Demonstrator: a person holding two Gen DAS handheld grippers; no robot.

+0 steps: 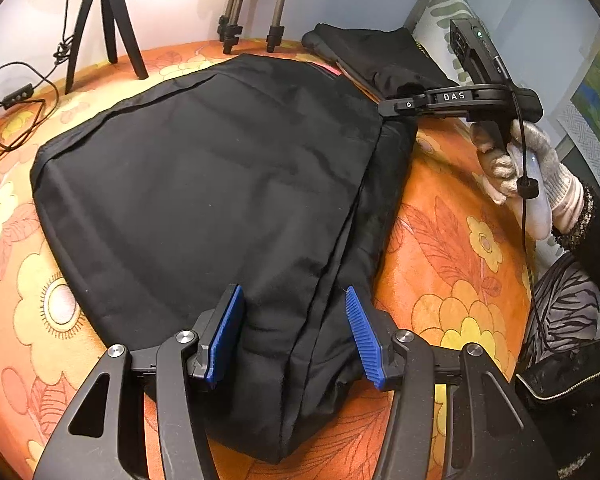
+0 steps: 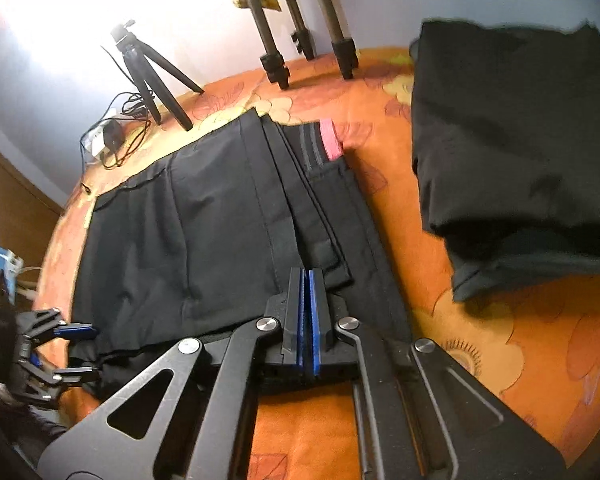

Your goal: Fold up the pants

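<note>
Black pants [image 1: 204, 184] lie folded flat on an orange flowered bedspread [image 1: 452, 248]. My left gripper [image 1: 296, 332] is open, and its blue pads straddle the near end of the pants without pressing on it. The right wrist view shows that gripper [image 2: 80, 352] at the lower left, jaws apart at the cloth's edge. My right gripper [image 2: 308, 276] is shut, blue pads together on a fold of the pants [image 2: 188, 224] near a pink label [image 2: 331, 140]. Its tip [image 1: 384, 110] meets the right edge of the pants, with a gloved hand [image 1: 536, 160] on the handle.
A second folded black garment [image 2: 512, 160] lies on the bed to the right of the pants. A small black tripod [image 1: 104, 28] and a larger tripod's legs [image 1: 256, 8] stand at the far edge by the wall. Cables and an adapter [image 1: 16, 100] lie at the far left.
</note>
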